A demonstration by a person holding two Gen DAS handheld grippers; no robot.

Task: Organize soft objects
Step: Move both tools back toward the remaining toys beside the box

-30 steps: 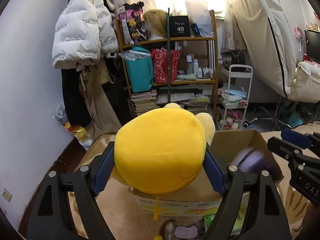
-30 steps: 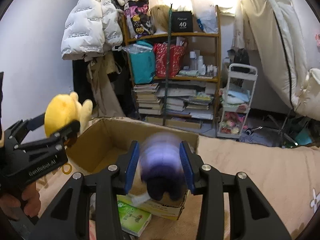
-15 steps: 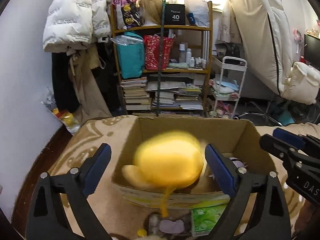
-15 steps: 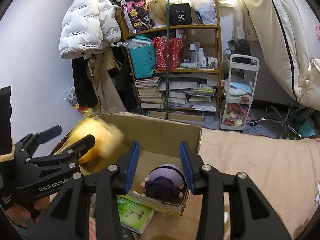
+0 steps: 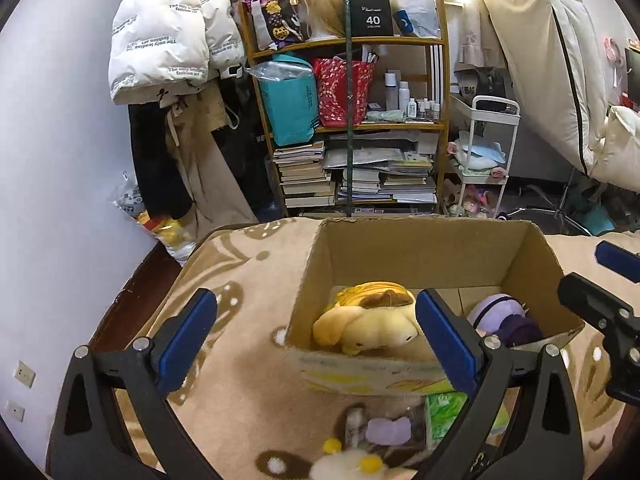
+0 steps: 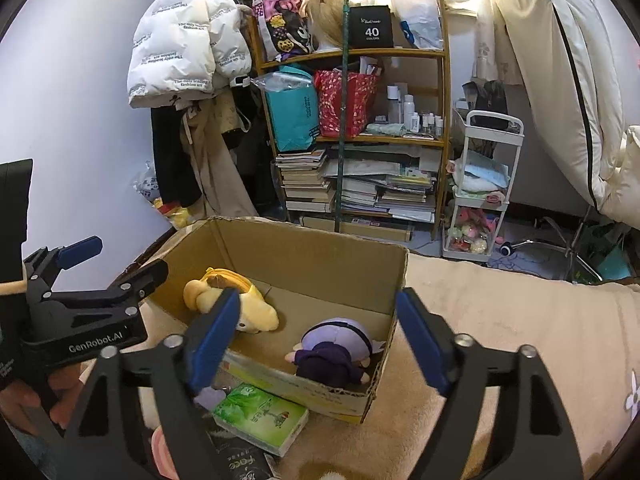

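An open cardboard box (image 5: 436, 256) (image 6: 320, 268) sits on a beige blanket. Inside lie a yellow plush (image 5: 368, 324) (image 6: 252, 312) on the left and a purple plush doll (image 5: 504, 320) (image 6: 336, 348) on the right. My left gripper (image 5: 316, 336) is open and empty, held in front of the box's near left corner. My right gripper (image 6: 316, 336) is open and empty, above the box's near side. The left gripper also shows at the left of the right wrist view (image 6: 100, 268).
A green tissue pack (image 6: 260, 416) (image 5: 444, 412) and small plush items (image 5: 384, 432) lie on the blanket (image 5: 240, 280) before the box. Behind stand a cluttered wooden shelf (image 5: 352, 120), hanging coats (image 5: 168, 40) and a white trolley (image 5: 484, 156).
Both grippers let go of their plushes, which dropped into the box. Both grippers opened wide and drew back toward the near side.
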